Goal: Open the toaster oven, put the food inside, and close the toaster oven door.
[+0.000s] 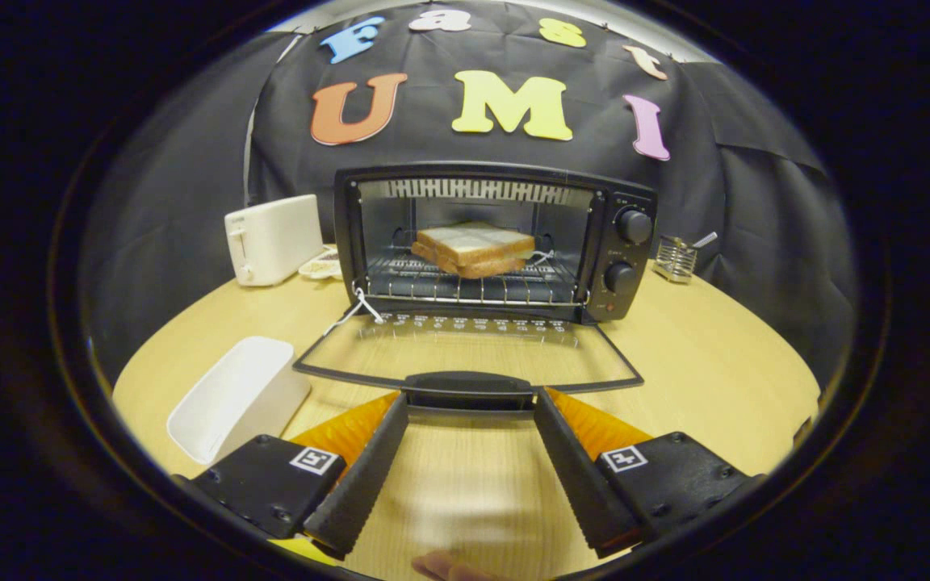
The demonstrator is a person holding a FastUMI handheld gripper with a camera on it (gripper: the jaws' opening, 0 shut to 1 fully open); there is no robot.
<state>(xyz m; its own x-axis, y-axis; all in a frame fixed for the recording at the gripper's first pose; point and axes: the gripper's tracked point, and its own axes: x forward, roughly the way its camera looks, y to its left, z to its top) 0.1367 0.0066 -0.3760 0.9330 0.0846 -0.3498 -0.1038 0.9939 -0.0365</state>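
Note:
The black toaster oven (pixel 626 250) stands at the back of the wooden table with its glass door (pixel 465 355) folded down flat toward me. A stack of toast slices (pixel 475 248) lies on the wire rack inside. My gripper (pixel 470 403) is open, its two black fingers spread wide just below the door's black handle (pixel 469 390). The fingertips (pixel 394 411) reach the handle's two ends, under or beside it; nothing lies between the fingers but bare table.
A white tray (pixel 235 395) lies left of the door, close to my left finger. A white toaster (pixel 273 239) and a small plate (pixel 321 265) stand left of the oven, a wire holder (pixel 675 258) on its right. The table edge (pixel 796 379) curves round at the right.

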